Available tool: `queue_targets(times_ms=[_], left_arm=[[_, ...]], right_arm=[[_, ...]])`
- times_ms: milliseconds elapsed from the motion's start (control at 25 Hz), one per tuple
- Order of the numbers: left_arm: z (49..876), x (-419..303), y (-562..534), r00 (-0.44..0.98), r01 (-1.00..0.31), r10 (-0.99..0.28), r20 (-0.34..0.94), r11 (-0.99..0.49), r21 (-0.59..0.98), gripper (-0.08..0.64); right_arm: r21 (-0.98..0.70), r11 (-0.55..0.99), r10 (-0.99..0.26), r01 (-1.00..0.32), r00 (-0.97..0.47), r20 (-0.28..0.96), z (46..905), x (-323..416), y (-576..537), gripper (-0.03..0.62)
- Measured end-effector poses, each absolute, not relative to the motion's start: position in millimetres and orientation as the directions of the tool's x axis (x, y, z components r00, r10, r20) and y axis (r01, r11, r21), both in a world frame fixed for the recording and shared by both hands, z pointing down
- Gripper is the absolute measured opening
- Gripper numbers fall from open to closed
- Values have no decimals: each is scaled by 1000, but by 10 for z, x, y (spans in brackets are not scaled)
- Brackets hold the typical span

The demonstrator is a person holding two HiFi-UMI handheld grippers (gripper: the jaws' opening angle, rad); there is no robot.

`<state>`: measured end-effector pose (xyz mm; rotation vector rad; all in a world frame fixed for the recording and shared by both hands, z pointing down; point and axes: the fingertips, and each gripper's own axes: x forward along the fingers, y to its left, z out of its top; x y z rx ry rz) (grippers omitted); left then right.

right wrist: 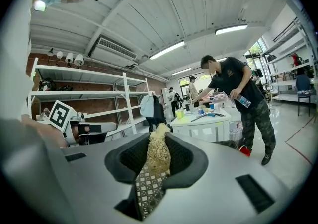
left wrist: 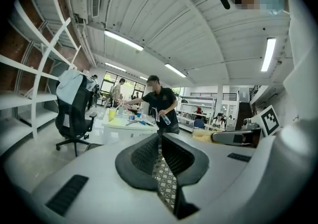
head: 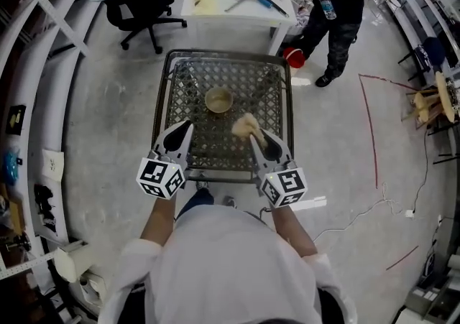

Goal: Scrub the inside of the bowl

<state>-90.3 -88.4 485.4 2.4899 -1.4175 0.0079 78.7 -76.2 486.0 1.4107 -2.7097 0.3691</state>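
Obs., from beside the mesh table (head: pixel 169 80).

Left gripper (head: pixel 186 127): jaws pressed together with nothing between them; only the table lattice shows past the tips (left wrist: pixel 159 136). It hangs over the near left part of the table, apart from the bowl.

Bowl (head: pixel 218 100): stands upright on the lattice near the table's middle, mouth up, farther from the person than either gripper and between their lines. It is round, so it has no long axis to speak of. The inside looks pale; I cannot tell whether it is soiled.

Scrubber (head: pixel 245 126): a pale fibrous wad clamped in the right gripper (head: pixel 254 137), its near end pinched between the jaws and the rest free (right wrist: pixel 158 152). Its long axis runs along the jaws, pointing away from the person and slightly left, toward the bowl. It is near the bowl, not touching it.

Judgement: the step in hand is the approach, and scrubbing has not begun. To do it well:
- Open the left gripper and pinch the near rim, since nothing braces the bowl and it will likely skate on the lattice.
- Tip the right gripper (right wrist: pixel 158 137) down so the free end enters first.
- Sweep the wall, then the bottom, keeping the jaws off the bowl.
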Motion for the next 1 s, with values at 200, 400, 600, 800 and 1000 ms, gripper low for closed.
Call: queue_targets(times_ms=[200,400,600,800,1000], left_arm=[[4765,-1019,-1283,568,-815,-814,122,-535,223,46],[4784,-1161,-1603,612,-784,-782,121,-580,220,46],[4800,-1212,-1860,639,-763,-759,123,-606,225,46],[4828,-1140,-2011,649,-754,-749,129,-614,233,46],[4777,-1120,-2176,622,-776,-772,126,-587,232,46]], right_arm=[[-175,519,-826,-837,-543,151,4784,609,-1064,100],[-168,469,-857,-867,-493,151,4807,486,-1296,100],[-168,434,-871,-885,-460,172,4845,439,-1459,100],[-164,433,-871,-886,-458,178,4830,471,-1598,100],[-170,455,-858,-874,-481,180,4828,537,-1778,100]])
